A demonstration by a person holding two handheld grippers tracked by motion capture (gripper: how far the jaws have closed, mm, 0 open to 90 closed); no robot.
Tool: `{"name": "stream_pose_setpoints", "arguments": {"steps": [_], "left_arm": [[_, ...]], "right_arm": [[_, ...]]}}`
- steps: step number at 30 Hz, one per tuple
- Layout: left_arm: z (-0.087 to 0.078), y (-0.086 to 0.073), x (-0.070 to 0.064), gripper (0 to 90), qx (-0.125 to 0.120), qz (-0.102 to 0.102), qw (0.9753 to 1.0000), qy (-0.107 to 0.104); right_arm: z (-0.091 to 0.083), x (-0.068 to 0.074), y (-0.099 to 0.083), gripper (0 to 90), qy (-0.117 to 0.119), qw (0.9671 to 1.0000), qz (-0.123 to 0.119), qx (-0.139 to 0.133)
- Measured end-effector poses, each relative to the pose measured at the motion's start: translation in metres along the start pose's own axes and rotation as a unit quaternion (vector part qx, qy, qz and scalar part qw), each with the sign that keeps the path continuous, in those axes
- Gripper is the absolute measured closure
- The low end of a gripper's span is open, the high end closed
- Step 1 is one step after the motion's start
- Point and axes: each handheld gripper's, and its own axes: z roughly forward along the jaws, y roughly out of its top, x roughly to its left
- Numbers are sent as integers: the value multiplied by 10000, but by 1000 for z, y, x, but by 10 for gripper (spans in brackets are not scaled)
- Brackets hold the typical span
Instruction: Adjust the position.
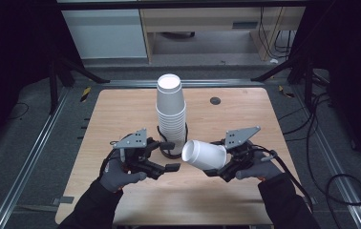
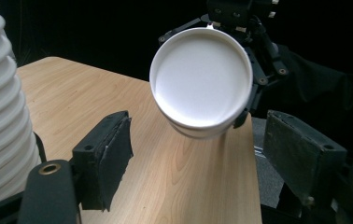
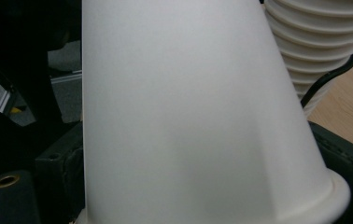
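Lower left of my high view: my left hand wears a grey glove over a dark sleeve. Lower right, my right hand matches, with an orange cuff edge. Black grippers, grey three-cornered plates dotted with screws, black cables trailing.

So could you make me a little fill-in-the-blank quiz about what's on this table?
1. The tall stack is made of white paper ____.
2. The single cup is held by the ____ gripper.
3. The left gripper has its jaws ____.
4. The held cup lies tipped on its ____.

Missing words: cups; right; open; side.
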Motion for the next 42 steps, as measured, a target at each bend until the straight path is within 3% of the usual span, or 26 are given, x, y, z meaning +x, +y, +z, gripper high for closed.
{"name": "stream_pose_setpoints", "arguments": {"steps": [4, 9, 18, 25, 32, 42], "left_arm": [[-2, -5, 3, 229, 175, 59, 9997, 130], [5, -10, 4, 216, 353, 89, 9993, 116], [13, -10, -1, 164, 349, 149, 9992, -92], [17, -10, -1, 133, 395, 189, 9990, -107], [29, -12, 0, 123, 527, 166, 9983, -169], [35, -13, 2, 145, 568, 112, 9982, -166]], "right_arm": [[-1, -3, 0, 99, -73, 9997, -76, 203], [5, -2, 0, 99, -65, 9991, -170, 393], [18, 1, 6, 100, 33, 9974, -351, 636], [23, 2, 11, 101, 117, 9965, -457, 694], [37, 5, 14, 101, 183, 9936, -584, 950], [44, 7, 19, 101, 241, 9925, -660, 999]]}}
